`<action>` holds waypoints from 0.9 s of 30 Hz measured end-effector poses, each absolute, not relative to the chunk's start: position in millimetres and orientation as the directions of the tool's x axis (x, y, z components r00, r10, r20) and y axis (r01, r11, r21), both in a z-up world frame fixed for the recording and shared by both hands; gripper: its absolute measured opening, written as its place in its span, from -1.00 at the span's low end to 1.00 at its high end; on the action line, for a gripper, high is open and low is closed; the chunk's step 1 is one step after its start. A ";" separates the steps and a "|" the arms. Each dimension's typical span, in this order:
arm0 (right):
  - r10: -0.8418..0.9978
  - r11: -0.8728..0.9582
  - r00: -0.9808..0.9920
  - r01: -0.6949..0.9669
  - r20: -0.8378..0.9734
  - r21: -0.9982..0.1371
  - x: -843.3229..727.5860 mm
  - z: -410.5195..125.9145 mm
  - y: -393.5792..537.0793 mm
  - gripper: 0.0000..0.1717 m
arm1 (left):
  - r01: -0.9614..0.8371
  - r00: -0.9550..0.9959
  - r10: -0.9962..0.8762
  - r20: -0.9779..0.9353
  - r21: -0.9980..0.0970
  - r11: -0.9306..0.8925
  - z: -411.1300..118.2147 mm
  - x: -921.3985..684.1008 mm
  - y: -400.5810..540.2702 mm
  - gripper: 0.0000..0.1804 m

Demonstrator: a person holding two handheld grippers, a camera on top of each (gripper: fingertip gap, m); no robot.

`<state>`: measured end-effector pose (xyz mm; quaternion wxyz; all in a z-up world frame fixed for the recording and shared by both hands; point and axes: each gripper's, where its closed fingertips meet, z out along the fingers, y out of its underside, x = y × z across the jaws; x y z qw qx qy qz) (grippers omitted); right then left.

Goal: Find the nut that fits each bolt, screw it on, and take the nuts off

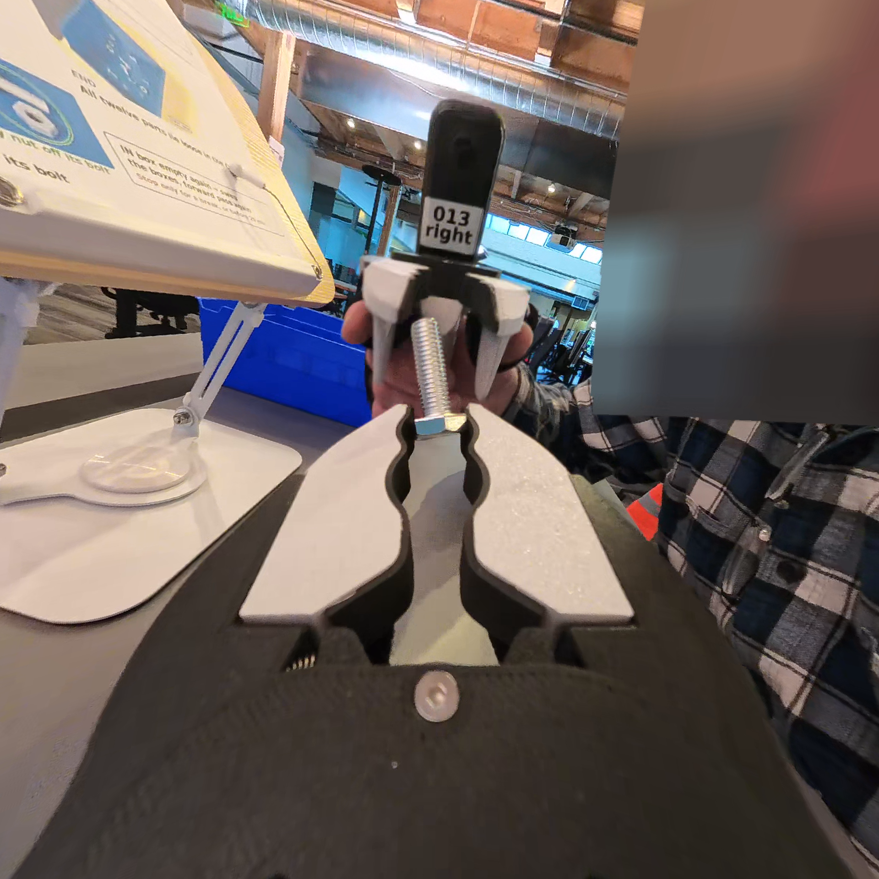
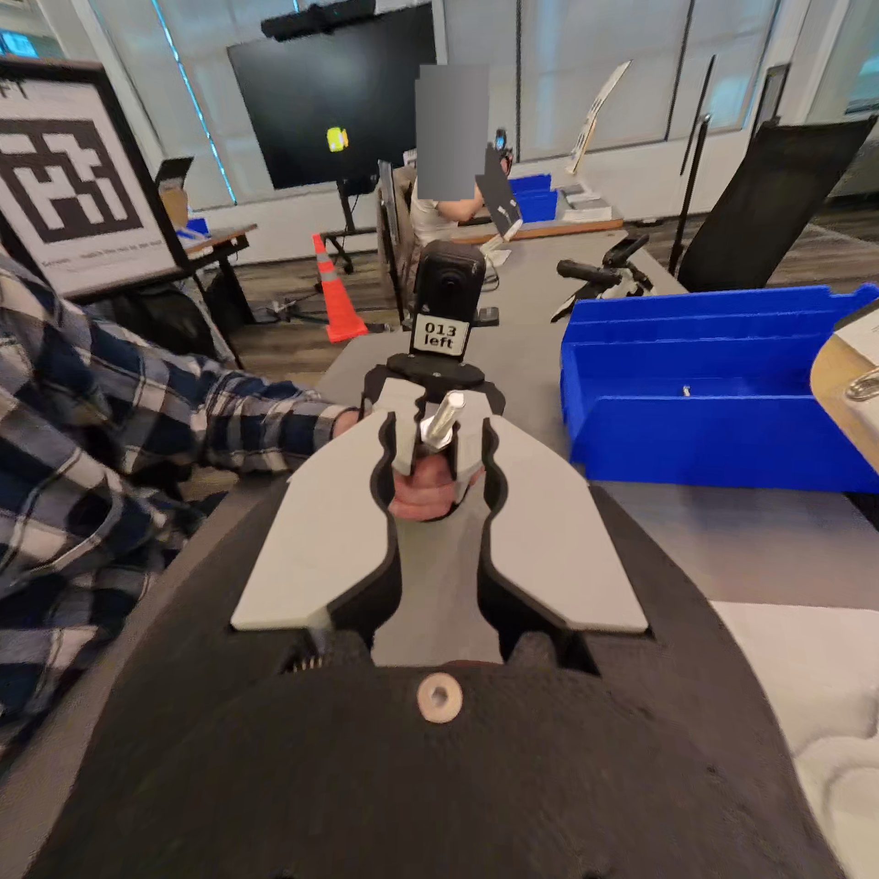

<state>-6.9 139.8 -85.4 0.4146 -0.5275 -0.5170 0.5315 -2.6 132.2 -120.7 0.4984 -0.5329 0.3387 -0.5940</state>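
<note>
**A:** Your left gripper [image 1: 438,414] is clenched on the bolt [image 1: 430,366] by its hex head. That holds the bolt in the air, with the blue bin [image 2: 713,442] off to one side of it. Keep that squeeze steady, because the head's flats give the pads something to bite on.

**B:** Your right gripper [image 2: 438,421] is released. Its fingers [image 1: 383,352] stand either side of the bolt's shaft and touch nothing. I see no nut on the thread, so I judge that fetching one comes next. Draw back straight along the bolt so you don't knock it askew.

**A:** The bin looks like hard moulded plastic with stepped walls. The fingers have matte, grainy white faces and black scalloped inner edges. The bolt is bright, slick metal with a coarse thread and a six-sided head.
</note>
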 end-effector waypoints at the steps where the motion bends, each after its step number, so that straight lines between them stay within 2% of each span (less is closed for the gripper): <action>1: 0.987 -0.128 -0.092 0.078 -0.135 -0.989 -12.2 -87.2 139.8 -0.58 | 0.225 0.061 -0.954 0.293 -0.936 -0.272 -121.5 -1.6 130.8 -0.80; 3: 0.986 -0.140 -0.081 0.046 -0.143 -0.989 -21.9 -92.0 137.8 -0.52 | 0.229 0.051 -0.956 0.289 -0.935 -0.271 -119.9 -1.4 128.3 -0.80; 6: 0.980 -0.163 -0.107 0.034 -0.166 -0.986 -31.3 -98.3 131.4 -0.63 | 0.218 0.047 -0.958 0.284 -0.939 -0.267 -120.0 0.3 126.4 -0.80; 9: 0.971 -0.203 -0.135 -0.025 -0.198 -0.979 -31.8 -90.4 131.9 -0.86 | 0.192 0.043 -0.961 0.273 -0.946 -0.260 -123.5 4.9 123.2 -0.80; 13: 0.956 -0.237 -0.181 -0.004 -0.232 -0.971 -33.3 -91.0 128.9 -0.88 | 0.174 0.038 -0.964 0.263 -0.952 -0.253 -125.2 8.8 120.2 -0.80; 20: 0.966 -0.183 -0.185 0.017 -0.183 -0.983 -30.6 -86.3 123.4 -0.88 | 0.188 0.023 -0.970 0.241 -0.954 -0.232 -120.1 11.0 115.7 -0.79; 24: 0.981 -0.134 -0.144 -0.022 -0.130 -0.991 -16.5 -63.7 129.9 -0.88 | 0.159 0.042 -0.971 0.237 -0.961 -0.228 -123.8 12.1 116.4 -0.61; 25: 0.988 -0.102 -0.117 -0.040 -0.097 -0.994 -6.9 -51.8 134.2 -0.88 | 0.147 0.057 -0.971 0.230 -0.964 -0.220 -125.3 11.6 117.4 -0.62; 27: 0.999 -0.011 -0.030 -0.062 -0.009 -0.998 21.7 -22.9 146.6 -0.88 | 0.121 0.085 -0.977 0.197 -0.975 -0.186 -128.1 8.8 118.3 -0.77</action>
